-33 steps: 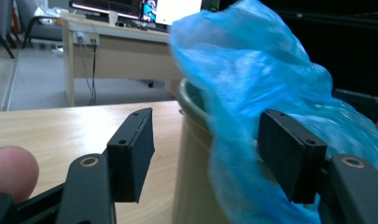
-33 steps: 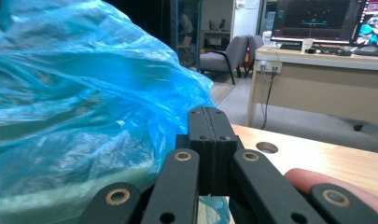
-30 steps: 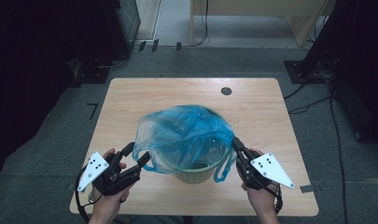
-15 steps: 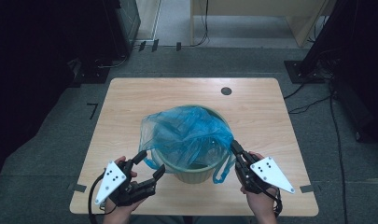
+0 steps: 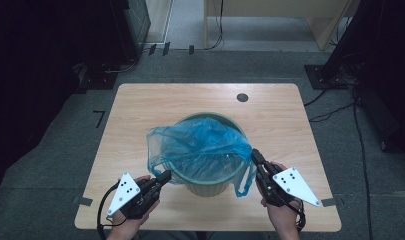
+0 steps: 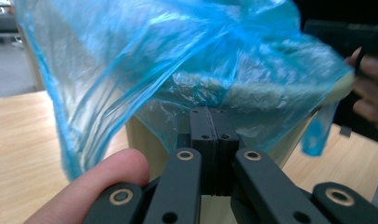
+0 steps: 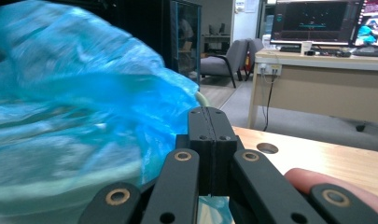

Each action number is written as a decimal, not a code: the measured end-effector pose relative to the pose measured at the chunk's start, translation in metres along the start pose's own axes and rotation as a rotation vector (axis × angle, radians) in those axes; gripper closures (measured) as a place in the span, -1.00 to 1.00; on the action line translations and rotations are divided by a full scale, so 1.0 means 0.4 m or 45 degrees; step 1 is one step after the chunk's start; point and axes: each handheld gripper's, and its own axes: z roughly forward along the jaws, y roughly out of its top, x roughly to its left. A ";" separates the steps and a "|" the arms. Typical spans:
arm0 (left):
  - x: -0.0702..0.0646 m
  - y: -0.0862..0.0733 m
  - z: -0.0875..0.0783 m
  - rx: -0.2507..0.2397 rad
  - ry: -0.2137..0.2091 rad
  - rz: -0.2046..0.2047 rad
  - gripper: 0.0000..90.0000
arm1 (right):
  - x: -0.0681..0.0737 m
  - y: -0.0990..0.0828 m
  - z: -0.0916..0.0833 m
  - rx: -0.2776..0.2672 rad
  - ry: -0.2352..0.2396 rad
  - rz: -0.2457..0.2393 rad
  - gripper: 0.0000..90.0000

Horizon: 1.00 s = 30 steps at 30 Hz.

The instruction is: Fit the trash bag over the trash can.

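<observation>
Here, a green bin (image 5: 205,181) is standing on the wooden table (image 5: 140,107) in the lower middle of the high view, with a blue plastic bag (image 5: 200,145) draped loosely over its mouth. The left gripper (image 5: 163,176), at the bin's lower left, has just been closing and its jaws are now pressing together on the bag's edge. The right gripper (image 5: 255,154) is pinching the bag at the bin's right rim, jaws pressed together on the film

Mark like "7" on floor (image 5: 99,118)
</observation>
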 end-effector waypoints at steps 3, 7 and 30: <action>0.026 -0.011 0.002 0.040 0.022 0.003 1.00 | -0.010 0.000 -0.002 0.001 -0.014 0.009 1.00; 0.056 -0.036 0.010 0.090 0.057 -0.011 1.00 | -0.020 0.002 -0.004 -0.003 -0.027 0.012 1.00; 0.128 -0.078 -0.005 -0.053 0.023 -0.039 0.25 | -0.055 -0.020 0.005 0.018 -0.053 0.050 1.00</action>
